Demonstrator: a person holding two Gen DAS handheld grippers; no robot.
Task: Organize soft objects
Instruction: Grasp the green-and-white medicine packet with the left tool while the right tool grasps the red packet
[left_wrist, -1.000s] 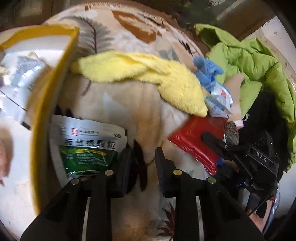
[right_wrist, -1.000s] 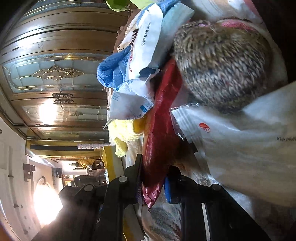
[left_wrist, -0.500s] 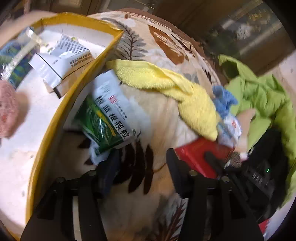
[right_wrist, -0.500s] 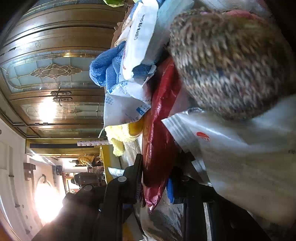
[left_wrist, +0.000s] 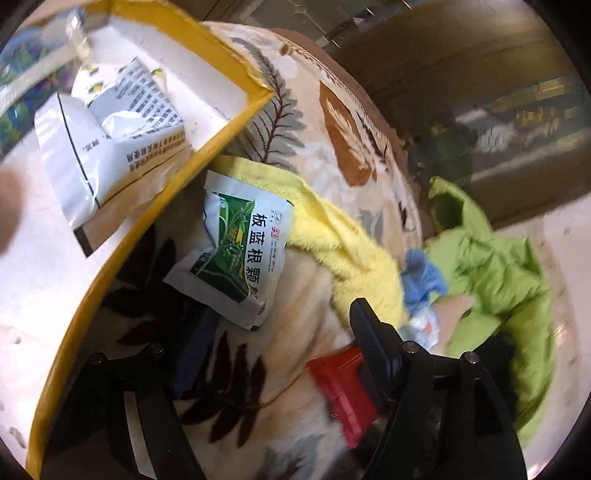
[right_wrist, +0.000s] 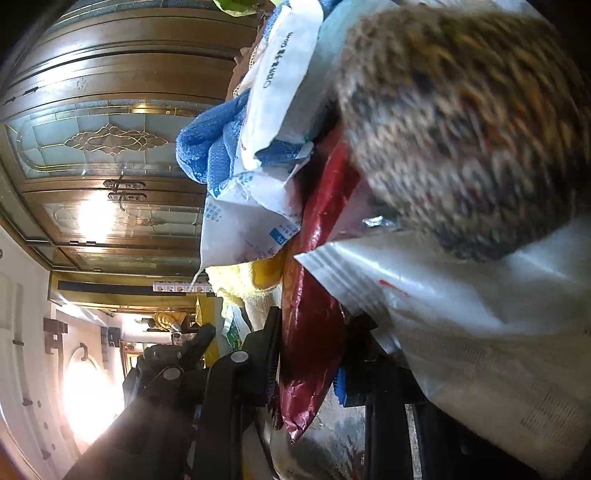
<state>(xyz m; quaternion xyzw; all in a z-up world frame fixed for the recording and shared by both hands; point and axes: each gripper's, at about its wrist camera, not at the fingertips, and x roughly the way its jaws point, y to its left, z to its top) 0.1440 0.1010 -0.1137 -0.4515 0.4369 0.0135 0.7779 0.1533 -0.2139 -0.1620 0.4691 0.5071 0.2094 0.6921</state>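
A green-and-white sachet (left_wrist: 236, 251) lies on the leaf-print blanket (left_wrist: 295, 369), against the yellow wall of an open box (left_wrist: 162, 199). My left gripper (left_wrist: 280, 328) hangs open just short of it, with nothing between its fingers. A yellow towel (left_wrist: 332, 236) lies beyond the sachet, with a blue cloth (left_wrist: 421, 273) to its right. My right gripper (right_wrist: 314, 354) is shut on the lower end of a red foil packet (right_wrist: 314, 295), which also shows as the red packet (left_wrist: 340, 387) in the left wrist view. A brown knitted thing (right_wrist: 461, 129) fills the upper right.
White printed packets (left_wrist: 110, 147) lie inside the box. A green jacket (left_wrist: 487, 266) is heaped at the right. A clear plastic bag (right_wrist: 480, 332) and white-and-blue packets (right_wrist: 266, 184) crowd the red packet. Wooden glass-panelled doors (right_wrist: 92, 147) stand behind.
My left gripper has opened wider and swung toward the box; the sachet now lies free ahead of it. The right gripper stays shut on the red packet, closer to the knitted thing.
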